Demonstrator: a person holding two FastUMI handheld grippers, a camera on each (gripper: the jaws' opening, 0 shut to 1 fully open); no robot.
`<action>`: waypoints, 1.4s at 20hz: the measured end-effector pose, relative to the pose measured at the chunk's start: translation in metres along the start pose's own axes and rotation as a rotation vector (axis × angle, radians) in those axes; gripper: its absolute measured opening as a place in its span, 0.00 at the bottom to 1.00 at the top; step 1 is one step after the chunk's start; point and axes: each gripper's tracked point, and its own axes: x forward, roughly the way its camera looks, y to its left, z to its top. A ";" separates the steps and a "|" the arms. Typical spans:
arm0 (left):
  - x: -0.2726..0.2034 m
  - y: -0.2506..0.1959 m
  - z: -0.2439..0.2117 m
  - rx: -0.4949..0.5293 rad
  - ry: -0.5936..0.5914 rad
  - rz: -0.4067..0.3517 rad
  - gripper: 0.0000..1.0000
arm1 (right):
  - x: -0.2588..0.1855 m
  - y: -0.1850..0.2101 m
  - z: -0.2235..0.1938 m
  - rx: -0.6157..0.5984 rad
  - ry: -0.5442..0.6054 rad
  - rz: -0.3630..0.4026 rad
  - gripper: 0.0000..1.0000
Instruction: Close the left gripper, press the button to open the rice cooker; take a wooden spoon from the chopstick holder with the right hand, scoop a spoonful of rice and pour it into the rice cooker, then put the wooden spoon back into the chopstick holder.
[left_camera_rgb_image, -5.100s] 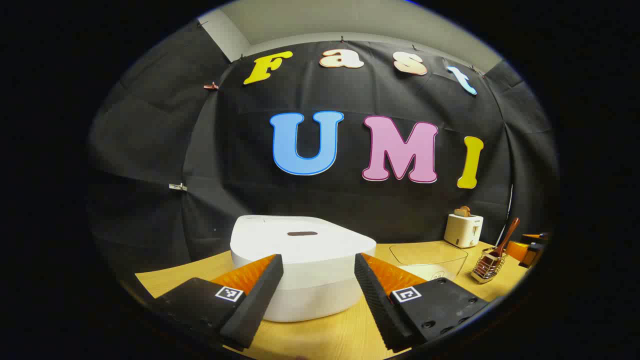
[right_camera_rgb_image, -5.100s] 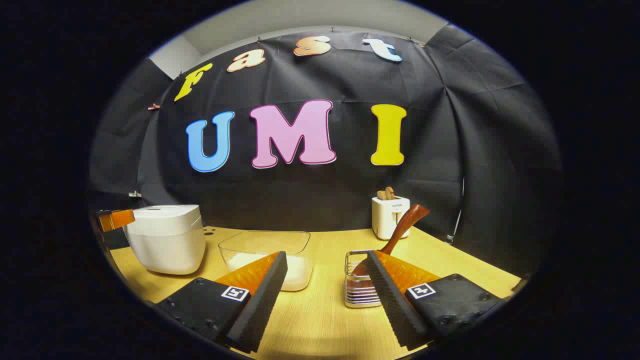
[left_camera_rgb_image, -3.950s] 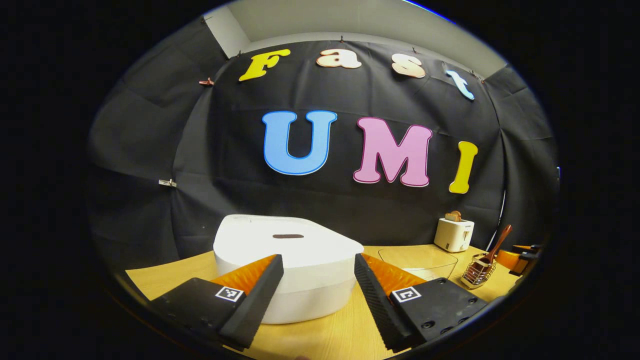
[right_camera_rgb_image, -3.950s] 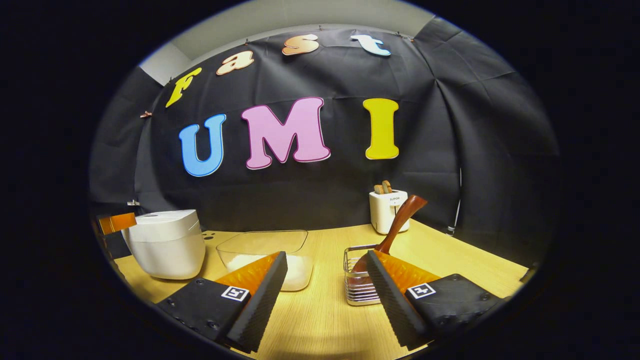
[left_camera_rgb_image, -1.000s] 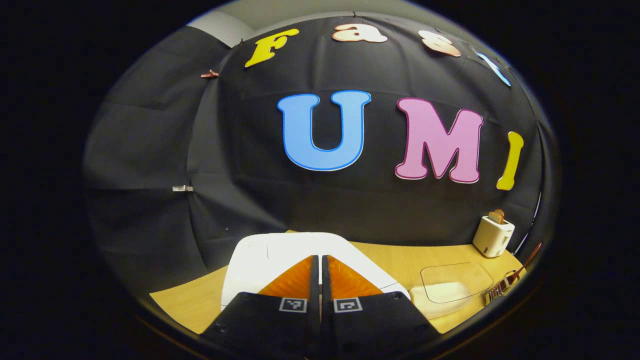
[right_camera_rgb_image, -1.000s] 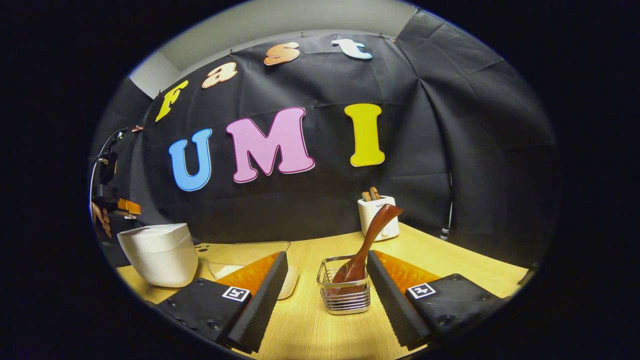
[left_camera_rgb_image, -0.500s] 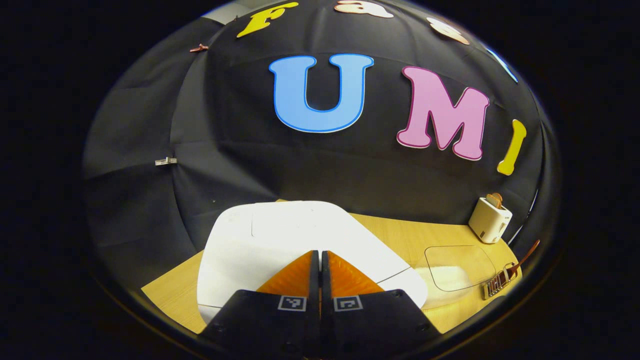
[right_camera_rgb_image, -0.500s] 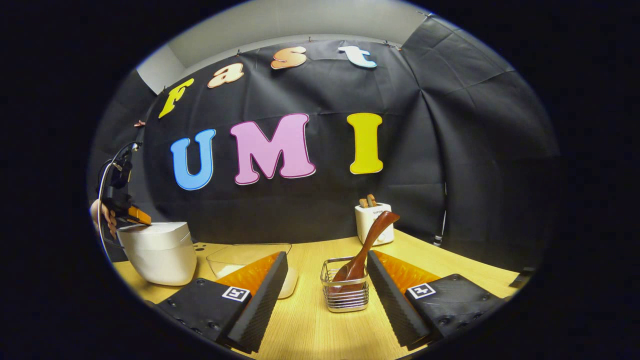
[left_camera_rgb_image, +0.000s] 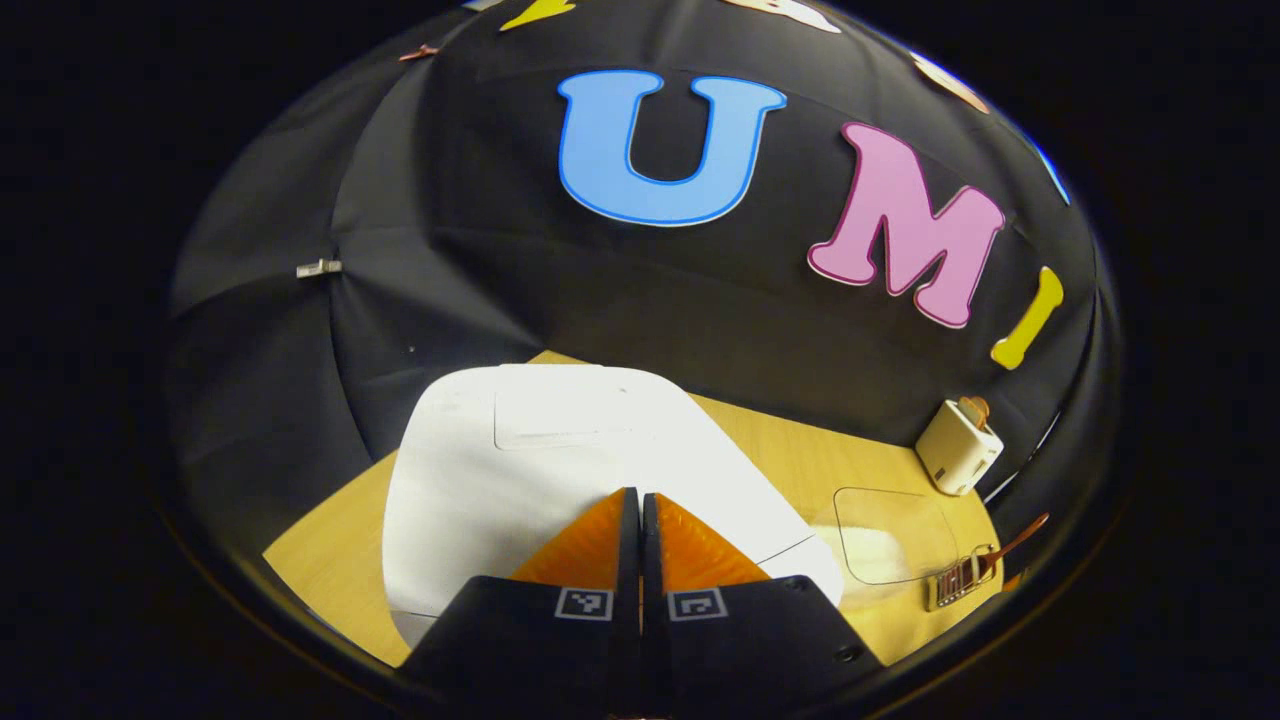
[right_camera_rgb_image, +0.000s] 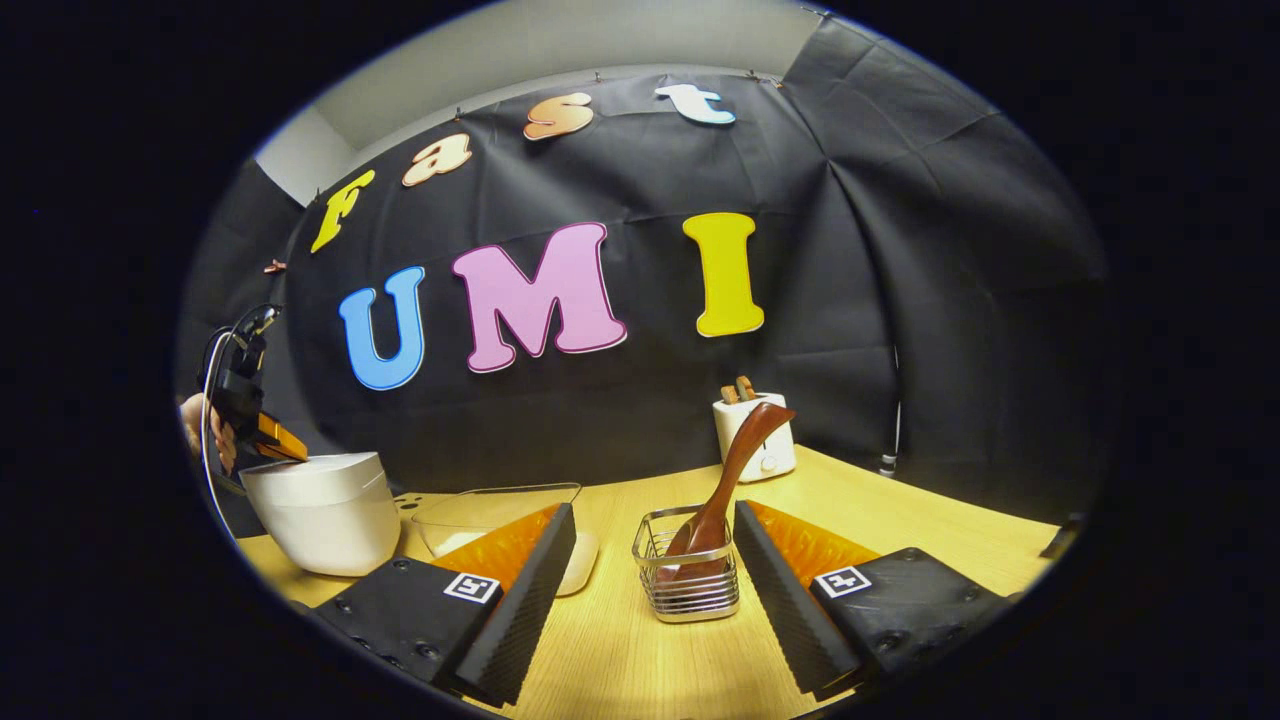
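- On the wooden table (right_camera_rgb_image: 900, 530), right gripper view: one wire chopstick holder (right_camera_rgb_image: 688, 580) with one wooden spoon (right_camera_rgb_image: 722, 480) leaning inside, between the spread fingers of the right gripper (right_camera_rgb_image: 650, 590), untouched.
- Left gripper view: left gripper (left_camera_rgb_image: 640, 500), fingers pressed together, empty, tips on the rice cooker (left_camera_rgb_image: 520, 470) lid; lid down.
- Since half a second ago: left gripper pitched lower over the lid.
- One toaster (right_camera_rgb_image: 755, 440), one clear rice container (right_camera_rgb_image: 480, 515).
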 end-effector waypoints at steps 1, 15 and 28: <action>0.001 0.001 -0.003 0.060 -0.014 0.025 0.06 | 0.001 -0.002 -0.002 -0.005 0.002 -0.003 0.98; -0.050 -0.030 0.029 0.251 -0.258 0.029 0.06 | -0.015 0.024 0.023 -0.052 -0.032 0.028 0.98; -0.008 -0.001 0.009 0.133 -0.142 0.017 0.05 | -0.022 0.032 0.015 -0.058 -0.021 0.027 0.98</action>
